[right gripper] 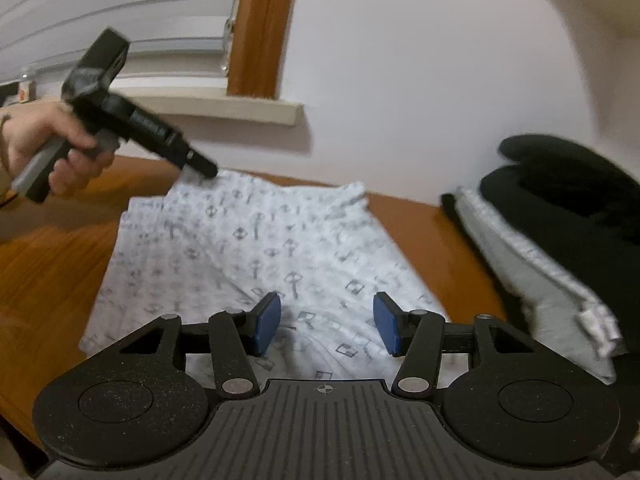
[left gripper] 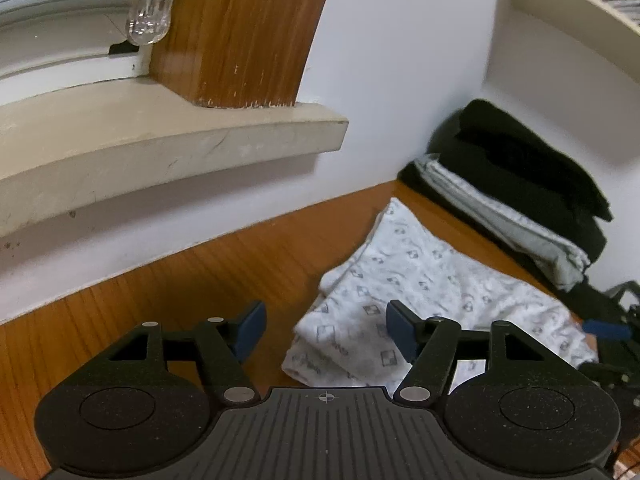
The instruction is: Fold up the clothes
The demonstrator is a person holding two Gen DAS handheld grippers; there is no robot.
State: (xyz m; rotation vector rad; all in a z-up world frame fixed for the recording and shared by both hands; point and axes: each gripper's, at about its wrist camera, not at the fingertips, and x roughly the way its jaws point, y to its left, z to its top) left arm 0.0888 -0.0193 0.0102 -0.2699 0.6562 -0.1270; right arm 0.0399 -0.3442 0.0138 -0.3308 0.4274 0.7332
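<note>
A white patterned garment (right gripper: 248, 248) lies on the wooden table (left gripper: 160, 280), already doubled over into a rough rectangle with layered edges showing at its left corner; beside it, against the wall, sits a stack of folded clothes (left gripper: 520, 208), black and grey, which suggests earlier pieces are finished. The left gripper (left gripper: 326, 330) hangs over the garment's left edge with its jaws well apart and nothing between them; the right gripper (right gripper: 326, 322) sits over the near edge, its jaws about half open and likewise empty, the cloth lying flat beneath the blue pads (right gripper: 266, 324). By the look of it, this piece is partly folded; at least one more fold, and a move onto the stack, appear to remain.
</note>
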